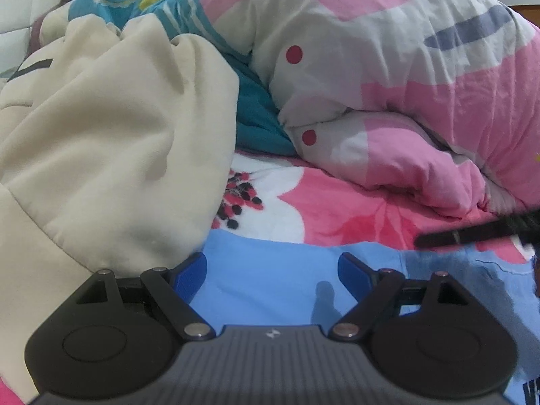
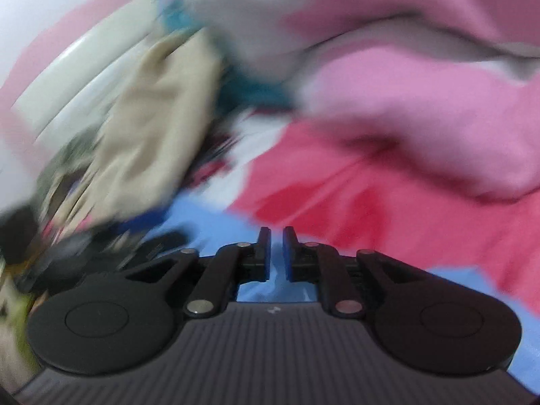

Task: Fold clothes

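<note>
left gripper [image 1: 272,270] jaws spread, empty | right gripper [image 2: 276,253] jaws nearly clenched, empty | pinch blue shirt [image 1: 270,290] hem squarely, cream garment [image 1: 111,141] at 10 o'clock

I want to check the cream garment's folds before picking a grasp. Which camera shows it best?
The left wrist view: the cream garment is sharp there, its creases clear, heaped left of the open left tool. The right wrist view shows it only as a blurred beige shape.
</note>
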